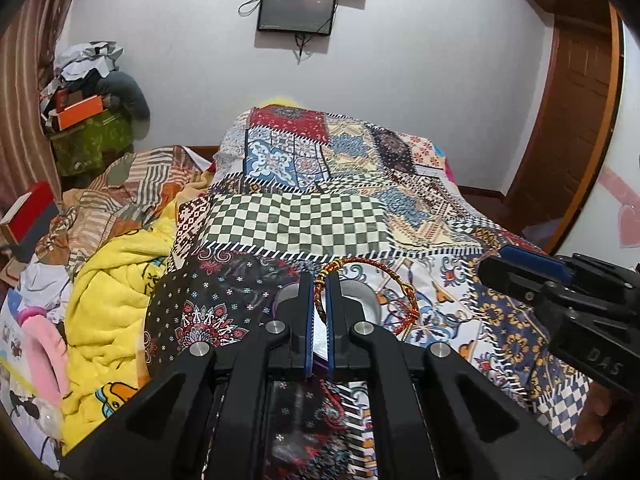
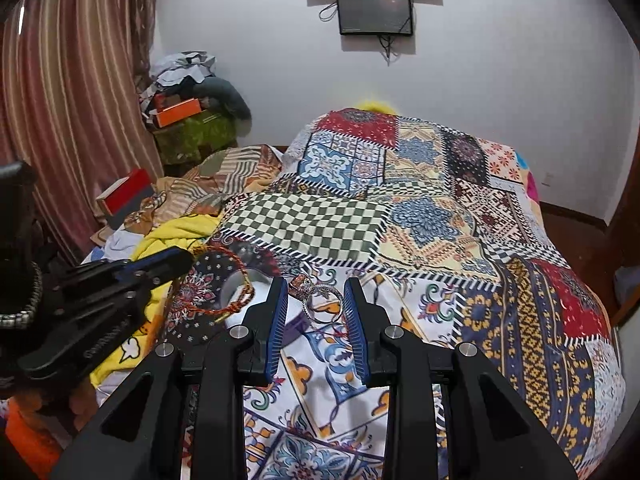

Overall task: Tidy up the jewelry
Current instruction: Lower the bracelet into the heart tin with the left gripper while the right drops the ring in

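My left gripper is shut on a braided red and gold cord bracelet, whose loop hangs to the right over a small white container on the patchwork bedspread. In the right wrist view the left gripper holds that bracelet above the white container. My right gripper is open. A silver ring with a stone setting lies on the bedspread between its fingers. The right gripper shows at the right of the left wrist view.
A yellow blanket and rumpled bedding lie left of the bedspread. A red box and a pile of clothes and boxes stand by the curtain. A wooden door is at the right.
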{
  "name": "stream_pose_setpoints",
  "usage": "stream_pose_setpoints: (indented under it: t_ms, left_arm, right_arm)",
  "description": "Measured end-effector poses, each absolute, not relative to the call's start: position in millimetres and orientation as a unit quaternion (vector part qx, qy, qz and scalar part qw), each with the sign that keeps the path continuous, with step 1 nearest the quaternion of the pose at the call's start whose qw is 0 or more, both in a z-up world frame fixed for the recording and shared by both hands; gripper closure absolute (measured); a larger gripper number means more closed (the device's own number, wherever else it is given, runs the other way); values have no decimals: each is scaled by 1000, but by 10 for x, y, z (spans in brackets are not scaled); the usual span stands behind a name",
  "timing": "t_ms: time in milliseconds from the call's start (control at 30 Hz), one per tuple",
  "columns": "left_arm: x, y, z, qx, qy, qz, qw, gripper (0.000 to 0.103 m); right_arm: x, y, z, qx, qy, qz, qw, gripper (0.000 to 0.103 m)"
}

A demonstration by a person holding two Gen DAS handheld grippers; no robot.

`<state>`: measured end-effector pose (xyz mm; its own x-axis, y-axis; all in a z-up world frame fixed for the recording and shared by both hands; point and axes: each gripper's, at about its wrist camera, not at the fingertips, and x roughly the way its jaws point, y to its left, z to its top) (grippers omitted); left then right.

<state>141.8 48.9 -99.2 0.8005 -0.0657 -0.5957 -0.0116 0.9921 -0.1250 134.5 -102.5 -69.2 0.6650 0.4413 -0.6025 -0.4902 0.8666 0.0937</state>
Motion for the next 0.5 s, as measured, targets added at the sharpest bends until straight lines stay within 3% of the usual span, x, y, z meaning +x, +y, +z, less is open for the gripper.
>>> stream_pose_setpoints:
  t_ms: [500]
  left_arm:
    - [1727, 555, -1352, -60, 347, -8, 936, 99]
  right_arm:
    - [1632, -709, -978, -40, 367, 286, 884, 77]
